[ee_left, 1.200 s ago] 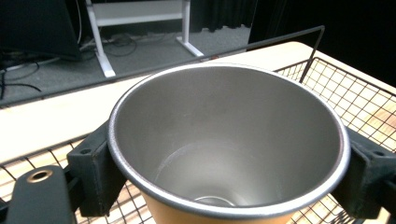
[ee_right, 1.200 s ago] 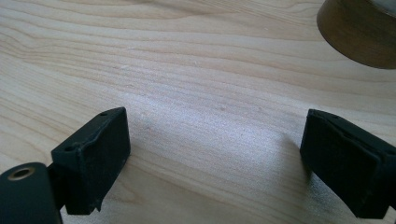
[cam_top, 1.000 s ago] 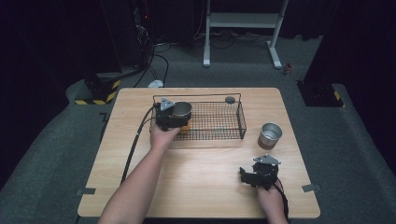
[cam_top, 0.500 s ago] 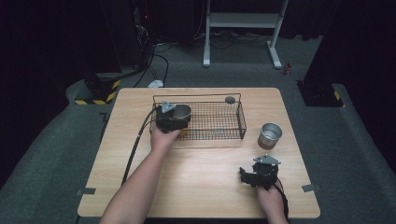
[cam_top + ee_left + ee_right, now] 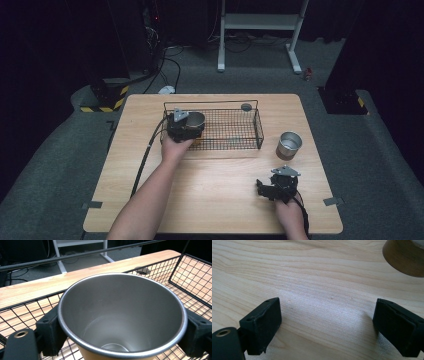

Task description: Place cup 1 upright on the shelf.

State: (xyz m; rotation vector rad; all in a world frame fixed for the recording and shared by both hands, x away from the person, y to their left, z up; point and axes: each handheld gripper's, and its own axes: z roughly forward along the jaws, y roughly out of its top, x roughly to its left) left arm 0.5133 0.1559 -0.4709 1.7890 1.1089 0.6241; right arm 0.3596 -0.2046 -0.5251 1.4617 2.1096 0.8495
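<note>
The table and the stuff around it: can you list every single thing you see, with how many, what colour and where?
Table: one, light wood, middle of the grey floor.
Basket: one, black wire, far half of the table.
Cups: two, silver metal; one in the left gripper over the basket's left end, one on the table right of the basket.
Small round disc: one, dark grey, behind the basket.
Stand: one, white, on the floor beyond the table.
Grippers: two, black; left gripper shut on a cup, right gripper open, low over bare wood.

Both grippers are black — left gripper (image 5: 194, 126), right gripper (image 5: 263, 188) (grey three-cornered plates on top) — trailing black cables.
</note>
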